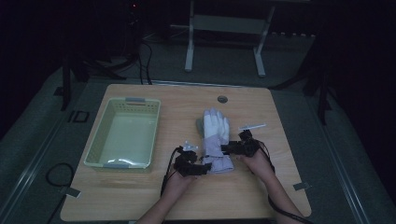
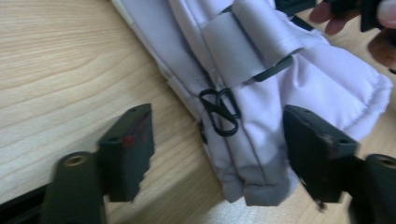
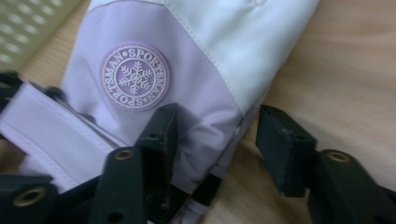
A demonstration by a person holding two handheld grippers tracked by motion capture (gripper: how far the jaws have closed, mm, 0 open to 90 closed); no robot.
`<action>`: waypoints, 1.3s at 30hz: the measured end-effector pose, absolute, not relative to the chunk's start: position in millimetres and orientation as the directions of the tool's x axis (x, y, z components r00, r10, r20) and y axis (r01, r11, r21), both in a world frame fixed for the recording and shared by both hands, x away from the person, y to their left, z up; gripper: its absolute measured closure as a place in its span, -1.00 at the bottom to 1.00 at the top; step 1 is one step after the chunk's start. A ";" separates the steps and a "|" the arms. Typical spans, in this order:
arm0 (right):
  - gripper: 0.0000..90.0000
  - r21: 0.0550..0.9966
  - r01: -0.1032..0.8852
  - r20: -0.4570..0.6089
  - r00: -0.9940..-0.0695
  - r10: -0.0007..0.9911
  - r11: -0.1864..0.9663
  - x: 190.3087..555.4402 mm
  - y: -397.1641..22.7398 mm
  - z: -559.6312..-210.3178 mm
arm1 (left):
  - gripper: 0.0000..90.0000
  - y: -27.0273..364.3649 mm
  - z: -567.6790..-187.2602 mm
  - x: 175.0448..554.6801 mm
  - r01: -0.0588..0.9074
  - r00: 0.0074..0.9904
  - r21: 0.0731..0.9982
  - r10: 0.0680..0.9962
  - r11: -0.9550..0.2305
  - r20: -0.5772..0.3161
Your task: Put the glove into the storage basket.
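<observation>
1. A padded glove (image 1: 215,140) lay flat at the centre of the high view on a pale wooden table (image 1: 261,196). Its fingers were white and pointed toward the top of the frame; its lilac cuff faced the bottom.
2. The glove's shell looked smooth and quilted, with stitched seams, a grey strap across the cuff and a small black wire clip (image 2: 219,112) at mid-frame in the left gripper view.
3. A round rubbery badge (image 3: 135,77) with a snowflake sat upper left of centre in the right gripper view.
4. The left gripper (image 2: 219,154) stood with its blocky black jaws apart, one over bare wood at lower left, the other over the cuff's end at lower right; the cuff edge lay between them, unpressed.
5. The right gripper (image 3: 217,144) also stood parted: one jaw lay on the lilac fabric, the other over bare wood, the glove's side edge between them, not pinched.
6. A pale green perforated plastic basket (image 1: 105,135) sat at the left of the high view, well apart from the glove.
</observation>
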State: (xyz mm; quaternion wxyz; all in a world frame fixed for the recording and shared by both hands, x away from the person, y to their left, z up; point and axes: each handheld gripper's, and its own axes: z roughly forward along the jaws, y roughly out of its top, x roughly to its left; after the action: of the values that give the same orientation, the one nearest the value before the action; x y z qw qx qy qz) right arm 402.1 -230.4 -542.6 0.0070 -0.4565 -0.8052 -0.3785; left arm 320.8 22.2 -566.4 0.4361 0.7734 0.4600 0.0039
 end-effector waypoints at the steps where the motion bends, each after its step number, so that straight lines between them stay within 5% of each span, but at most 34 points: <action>1: 0.23 0.592 0.754 0.391 -0.577 0.717 0.284 403.6 -231.6 -544.5 | -0.12 22.6 -566.9 321.3 0.714 0.581 0.672 0.701 -0.195 -0.414; 6: 0.61 0.581 0.769 0.428 -0.568 0.703 0.267 403.1 -231.2 -544.8 | 0.37 19.4 -560.8 321.4 0.702 0.615 0.670 0.680 -0.241 -0.400; 10: 0.78 0.619 0.713 0.298 -0.602 0.741 0.330 393.4 -220.5 -534.6 | 0.57 17.5 -553.9 321.7 0.702 0.619 0.660 0.687 -0.267 -0.381; 39: 0.84 0.720 0.609 0.190 -0.634 0.749 0.333 372.1 -188.8 -472.1 | 0.65 52.3 -491.1 325.6 0.642 0.702 0.676 0.633 -0.363 -0.327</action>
State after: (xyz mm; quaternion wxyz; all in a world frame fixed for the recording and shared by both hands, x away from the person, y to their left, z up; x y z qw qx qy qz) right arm 372.1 -188.8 -472.1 -0.0881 -0.4185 -0.8116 -0.3980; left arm 325.6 52.3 -491.1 0.4118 0.8255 0.3859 -0.0055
